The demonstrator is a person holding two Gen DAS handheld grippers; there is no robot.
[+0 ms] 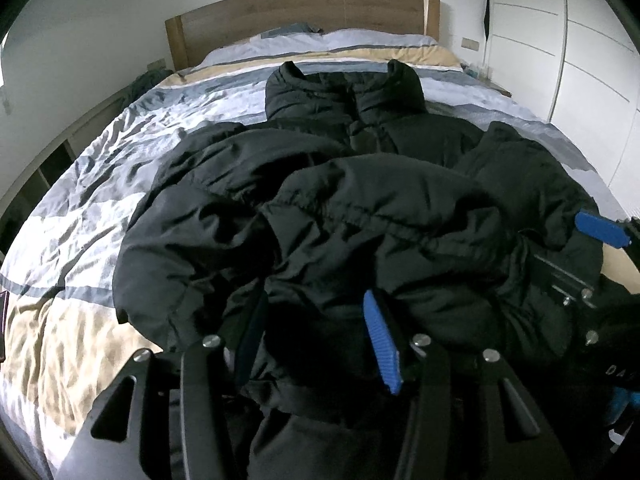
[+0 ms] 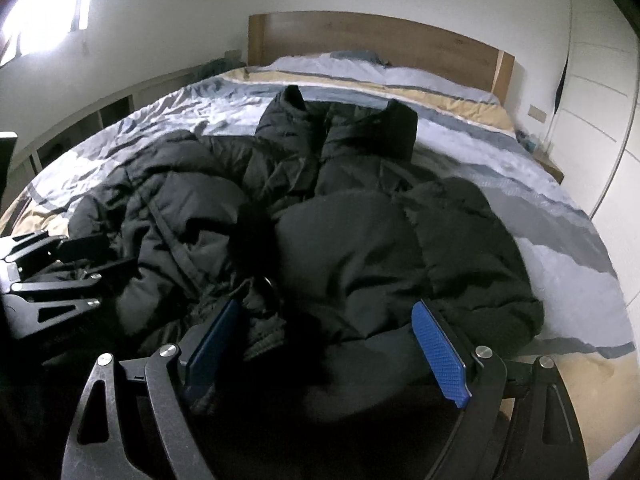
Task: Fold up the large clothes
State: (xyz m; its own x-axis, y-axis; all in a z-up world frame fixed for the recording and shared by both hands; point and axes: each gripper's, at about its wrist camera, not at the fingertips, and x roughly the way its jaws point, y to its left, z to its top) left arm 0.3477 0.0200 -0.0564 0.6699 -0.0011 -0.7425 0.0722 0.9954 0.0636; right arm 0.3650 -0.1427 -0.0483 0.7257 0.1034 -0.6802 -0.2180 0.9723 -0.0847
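Observation:
A large black puffer jacket point(image 1: 340, 200) lies spread on the bed, collar toward the headboard, its near part bunched up; it also shows in the right wrist view point(image 2: 360, 240). My left gripper point(image 1: 316, 340) has its blue-padded jaws apart with thick jacket fabric bulging between them at the near hem. My right gripper point(image 2: 332, 344) is wide open, its jaws set around the jacket's near edge on the right side. The right gripper's blue pad shows at the right edge of the left wrist view point(image 1: 600, 228). The left gripper's frame shows at the left of the right wrist view point(image 2: 52, 276).
The bed has a striped grey, white and tan duvet point(image 1: 100, 184) and a wooden headboard point(image 1: 300, 16). White wardrobe doors point(image 1: 568, 48) stand on the right. Low shelving point(image 2: 100, 116) runs along the left wall under a bright window point(image 2: 40, 20).

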